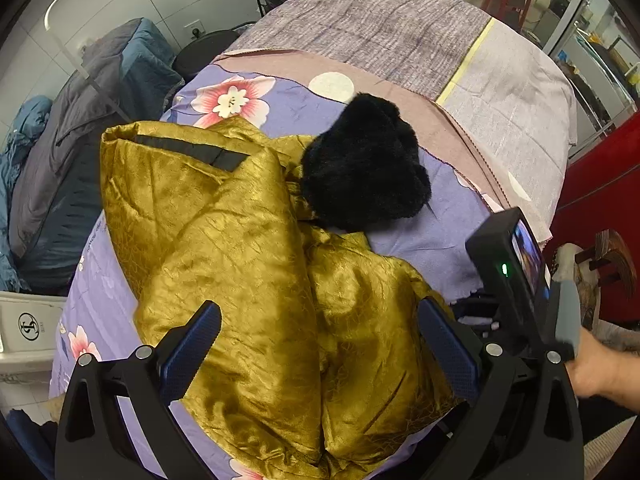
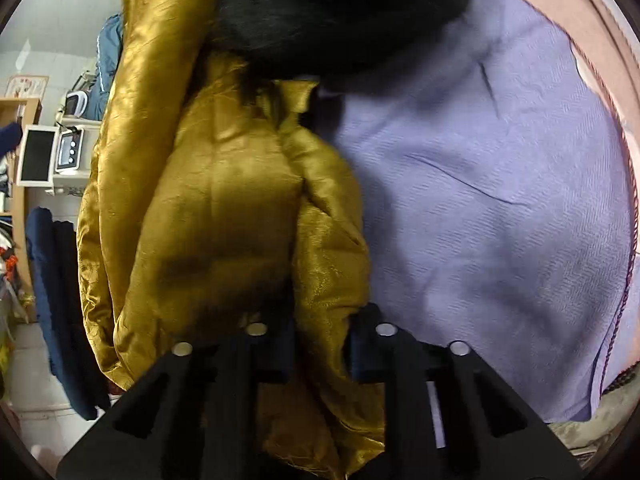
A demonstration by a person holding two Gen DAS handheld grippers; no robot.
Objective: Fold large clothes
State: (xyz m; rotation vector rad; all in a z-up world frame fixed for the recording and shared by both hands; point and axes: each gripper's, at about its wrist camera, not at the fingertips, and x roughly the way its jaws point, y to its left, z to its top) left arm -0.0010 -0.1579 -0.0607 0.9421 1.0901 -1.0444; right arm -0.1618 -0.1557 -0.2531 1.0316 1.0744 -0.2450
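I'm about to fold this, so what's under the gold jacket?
The gold jacket lies on a purple floral sheet, which shows all around it. Its black fur collar rests on the same sheet. Anything directly beneath the jacket is covered.

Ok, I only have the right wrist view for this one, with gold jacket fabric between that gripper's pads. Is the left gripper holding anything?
Observer: No. The left gripper is open, its blue pads apart on either side of a fold of the shiny gold padded jacket.
Operator: And the black furry part at the top of my view, what is it?
Observer: A black fur collar, bunched in a heap at the jacket's far end and lying partly on the purple floral sheet.
Operator: Anything beyond the sheet?
Observer: A mauve woven cloth with a pale yellow stripe covers the far part of the surface.
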